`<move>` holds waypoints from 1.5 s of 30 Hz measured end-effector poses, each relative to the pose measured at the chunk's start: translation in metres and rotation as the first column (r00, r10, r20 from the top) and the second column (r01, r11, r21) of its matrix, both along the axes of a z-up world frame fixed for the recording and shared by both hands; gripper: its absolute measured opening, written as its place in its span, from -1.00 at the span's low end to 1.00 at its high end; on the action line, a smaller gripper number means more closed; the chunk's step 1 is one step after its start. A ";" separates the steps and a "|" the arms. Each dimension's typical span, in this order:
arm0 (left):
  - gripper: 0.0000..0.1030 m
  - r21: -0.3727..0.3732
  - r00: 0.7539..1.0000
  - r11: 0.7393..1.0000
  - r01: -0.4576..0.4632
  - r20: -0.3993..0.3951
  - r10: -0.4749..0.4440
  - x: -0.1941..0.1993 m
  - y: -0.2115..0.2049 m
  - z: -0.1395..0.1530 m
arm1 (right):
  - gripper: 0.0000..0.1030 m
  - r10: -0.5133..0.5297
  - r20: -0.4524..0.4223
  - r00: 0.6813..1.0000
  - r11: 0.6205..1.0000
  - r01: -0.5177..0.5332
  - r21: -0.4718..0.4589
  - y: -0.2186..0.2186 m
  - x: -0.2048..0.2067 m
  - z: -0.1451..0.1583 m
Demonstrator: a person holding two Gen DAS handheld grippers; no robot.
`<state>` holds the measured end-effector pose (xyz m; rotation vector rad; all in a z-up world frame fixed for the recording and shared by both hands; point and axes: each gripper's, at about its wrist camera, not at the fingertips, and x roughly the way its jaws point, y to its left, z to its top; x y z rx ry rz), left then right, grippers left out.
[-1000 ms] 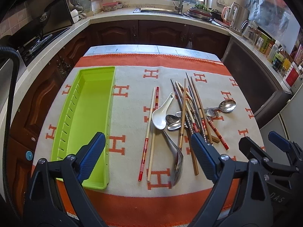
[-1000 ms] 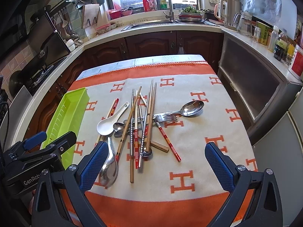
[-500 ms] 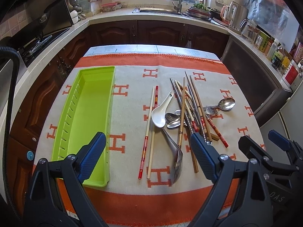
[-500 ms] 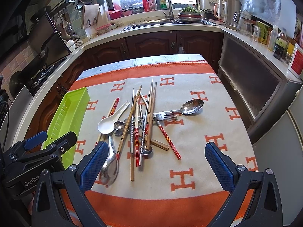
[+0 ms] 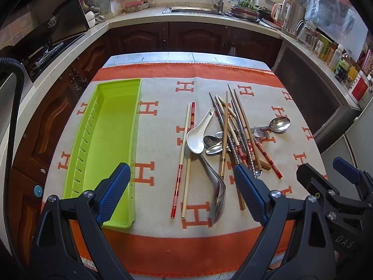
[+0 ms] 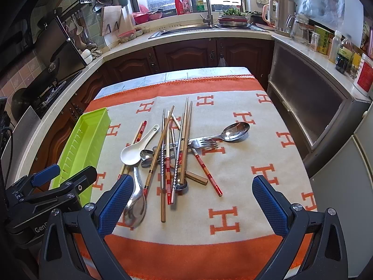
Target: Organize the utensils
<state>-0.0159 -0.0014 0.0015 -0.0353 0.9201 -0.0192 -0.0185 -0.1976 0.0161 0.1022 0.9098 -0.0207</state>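
Along the tabletop's left edge, left wrist view: green tray (image 5: 109, 140), nothing in it; left gripper (image 5: 180, 186) gaping wide, holding nothing, above the near edge. I'd take the loose chopstick pair (image 5: 185, 154) first.

Right wrist view: right gripper (image 6: 192, 198) spread wide, unloaded, over the tangled utensil pile (image 6: 172, 156) mid-table; I'd lift top pieces singly.
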 end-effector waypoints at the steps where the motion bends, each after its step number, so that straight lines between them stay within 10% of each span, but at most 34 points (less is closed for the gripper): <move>1: 0.74 -0.001 1.000 1.000 0.000 -0.001 0.000 0.000 0.000 0.000 | 0.99 0.000 0.000 1.000 1.000 0.000 -0.001 0.000 0.000 0.000; 35: 0.74 0.015 0.997 0.999 0.040 -0.064 -0.039 0.036 -0.003 -0.016 | 0.98 -0.014 -0.018 1.000 1.000 0.014 -0.018 -0.011 0.026 -0.009; 45: 0.71 0.039 0.996 0.999 -0.022 -0.083 0.025 0.096 0.024 -0.014 | 0.32 0.108 -0.087 0.990 0.993 -0.103 0.057 -0.014 0.089 -0.019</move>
